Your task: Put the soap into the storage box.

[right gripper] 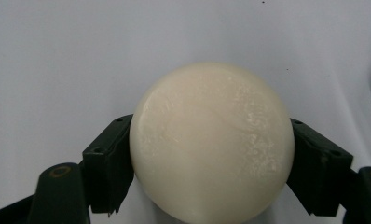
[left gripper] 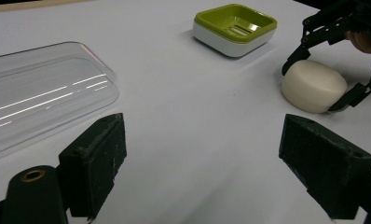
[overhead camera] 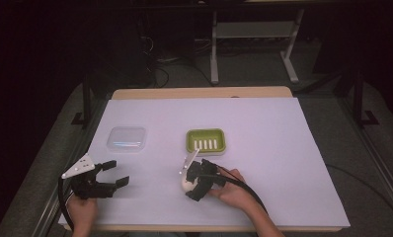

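A round cream bar of soap (right gripper: 211, 135) lies on the white sheet near the front middle of the table (overhead camera: 187, 184). My right gripper (right gripper: 212, 161) is shut on it, one black pad pressed to each side. From the left gripper view, the same soap (left gripper: 314, 86) sits between those jaws at the right. My left gripper (overhead camera: 116, 173) rests at the front left, open, with nothing between its fingers (left gripper: 99, 158).
A green and white soap dish (overhead camera: 206, 132) stands just beyond the soap at mid-table, also in the left gripper view (left gripper: 211, 18). A clear plastic lid (overhead camera: 127, 139) lies to its left, beyond my left gripper. The white sheet (overhead camera: 283, 163) covers the wooden table.
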`<state>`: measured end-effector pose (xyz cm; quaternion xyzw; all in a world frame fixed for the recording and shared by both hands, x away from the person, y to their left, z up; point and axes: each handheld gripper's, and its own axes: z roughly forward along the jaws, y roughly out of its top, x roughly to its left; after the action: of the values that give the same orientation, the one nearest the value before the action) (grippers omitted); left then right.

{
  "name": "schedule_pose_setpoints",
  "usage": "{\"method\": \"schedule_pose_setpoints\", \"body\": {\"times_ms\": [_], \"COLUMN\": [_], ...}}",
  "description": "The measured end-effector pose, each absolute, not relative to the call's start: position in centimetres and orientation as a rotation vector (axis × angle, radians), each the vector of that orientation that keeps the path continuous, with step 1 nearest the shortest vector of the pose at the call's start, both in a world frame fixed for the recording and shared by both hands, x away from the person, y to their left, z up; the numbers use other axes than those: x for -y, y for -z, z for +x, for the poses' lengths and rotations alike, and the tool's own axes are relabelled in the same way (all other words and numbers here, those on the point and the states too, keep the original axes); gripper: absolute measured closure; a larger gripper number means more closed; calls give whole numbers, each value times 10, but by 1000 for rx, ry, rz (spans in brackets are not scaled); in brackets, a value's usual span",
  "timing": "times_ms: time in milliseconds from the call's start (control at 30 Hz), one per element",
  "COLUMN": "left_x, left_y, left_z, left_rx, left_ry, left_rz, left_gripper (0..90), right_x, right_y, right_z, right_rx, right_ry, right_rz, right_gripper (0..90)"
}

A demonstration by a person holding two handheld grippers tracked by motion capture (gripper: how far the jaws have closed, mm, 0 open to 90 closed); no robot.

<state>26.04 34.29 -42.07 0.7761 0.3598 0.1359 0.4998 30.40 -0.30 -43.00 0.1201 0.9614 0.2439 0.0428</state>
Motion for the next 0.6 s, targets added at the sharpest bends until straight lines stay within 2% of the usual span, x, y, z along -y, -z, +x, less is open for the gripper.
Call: {"method": "schedule_pose_setpoints", "body": {"times_ms": [600], "left_x": [-343], "left_y": [421], "left_z": [260], "left_rx": [-873], "left_ry": [-330], "left_rz": [1876], "left_gripper": [145], "right_x": [10], "right_y": [410], "right_z": [307], "right_rx": [-2956], "right_ry": [-789], "right_rz": [350], "right_gripper": [239]}}
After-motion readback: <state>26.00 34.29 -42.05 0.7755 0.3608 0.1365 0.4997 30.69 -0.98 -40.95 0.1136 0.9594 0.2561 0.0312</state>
